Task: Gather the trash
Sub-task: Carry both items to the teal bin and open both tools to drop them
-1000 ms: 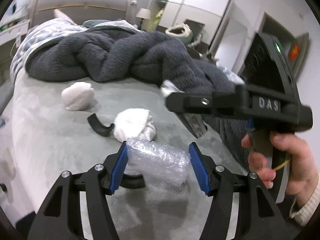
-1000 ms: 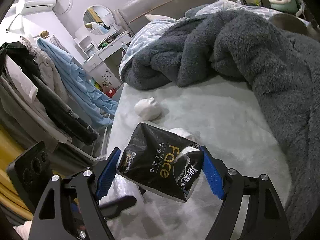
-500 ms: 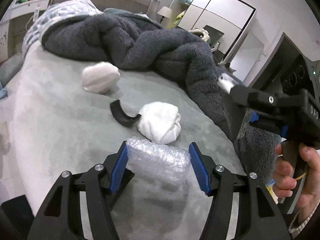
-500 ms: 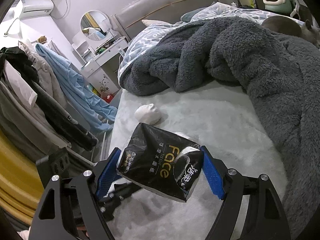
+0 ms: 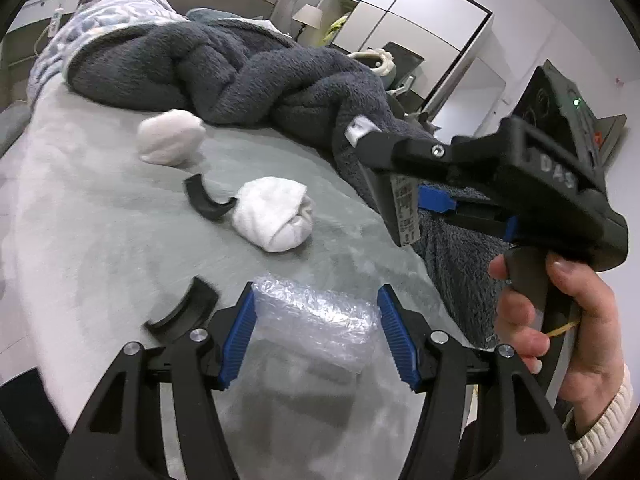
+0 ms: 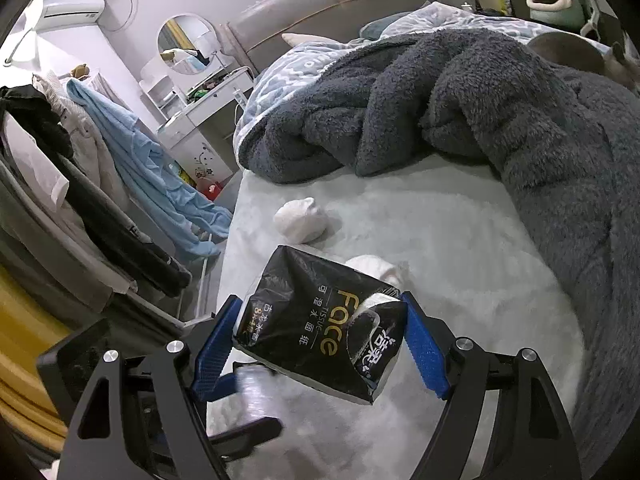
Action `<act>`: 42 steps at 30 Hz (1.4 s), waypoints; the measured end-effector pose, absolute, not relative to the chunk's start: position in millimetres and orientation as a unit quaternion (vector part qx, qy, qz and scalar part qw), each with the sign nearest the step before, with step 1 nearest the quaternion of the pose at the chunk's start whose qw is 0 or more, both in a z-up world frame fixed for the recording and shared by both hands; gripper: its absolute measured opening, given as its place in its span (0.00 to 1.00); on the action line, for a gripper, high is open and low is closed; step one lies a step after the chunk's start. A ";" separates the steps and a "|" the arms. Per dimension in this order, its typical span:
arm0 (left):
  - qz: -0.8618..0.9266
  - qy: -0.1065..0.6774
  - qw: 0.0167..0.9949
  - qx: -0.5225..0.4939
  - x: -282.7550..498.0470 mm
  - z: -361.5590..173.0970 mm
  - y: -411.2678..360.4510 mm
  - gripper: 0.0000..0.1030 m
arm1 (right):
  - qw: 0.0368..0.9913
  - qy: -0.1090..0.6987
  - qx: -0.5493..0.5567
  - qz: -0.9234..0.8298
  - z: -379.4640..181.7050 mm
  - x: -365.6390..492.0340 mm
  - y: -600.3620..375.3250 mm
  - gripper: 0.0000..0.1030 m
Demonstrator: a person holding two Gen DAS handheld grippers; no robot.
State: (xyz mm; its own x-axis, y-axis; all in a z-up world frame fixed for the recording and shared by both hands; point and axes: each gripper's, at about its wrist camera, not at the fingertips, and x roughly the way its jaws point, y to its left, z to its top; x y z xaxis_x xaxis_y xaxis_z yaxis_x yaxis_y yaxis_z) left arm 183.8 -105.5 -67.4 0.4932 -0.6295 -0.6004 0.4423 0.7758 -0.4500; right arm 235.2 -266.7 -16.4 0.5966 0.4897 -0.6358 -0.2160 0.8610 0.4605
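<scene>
Black tissue pack [image 6: 320, 328] pinched crosswise in right claw [image 6: 320, 344]; left claw [image 5: 316, 336] pinches bubble wrap [image 5: 316, 320].

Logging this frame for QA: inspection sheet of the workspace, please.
Surface: bed, grey plush cover.
Job's things: bubble wrap; black tissue pack.
Clutter: two white bundles; two black curved pieces; dark blanket.
Grippers: left gripper shut on bubble wrap; right gripper shut on tissue pack.
Cables: nothing seen near the grippers.
Surroundings: hanging clothes, mirror, wardrobe.
</scene>
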 end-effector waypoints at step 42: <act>0.049 0.541 0.813 -0.209 121.8 -168.8 169.5 0.61 | 0.820 0.433 -0.070 0.368 -56.1 191.0 14.4 0.77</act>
State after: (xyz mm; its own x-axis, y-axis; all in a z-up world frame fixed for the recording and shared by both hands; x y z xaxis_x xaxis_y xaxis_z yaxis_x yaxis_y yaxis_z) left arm 121.8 169.5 -168.8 0.4104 -0.1455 -0.9002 -0.3058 0.9081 -0.2862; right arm 191.0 14.4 -56.1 0.3532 0.5423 -0.7624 -0.6644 0.7191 0.2037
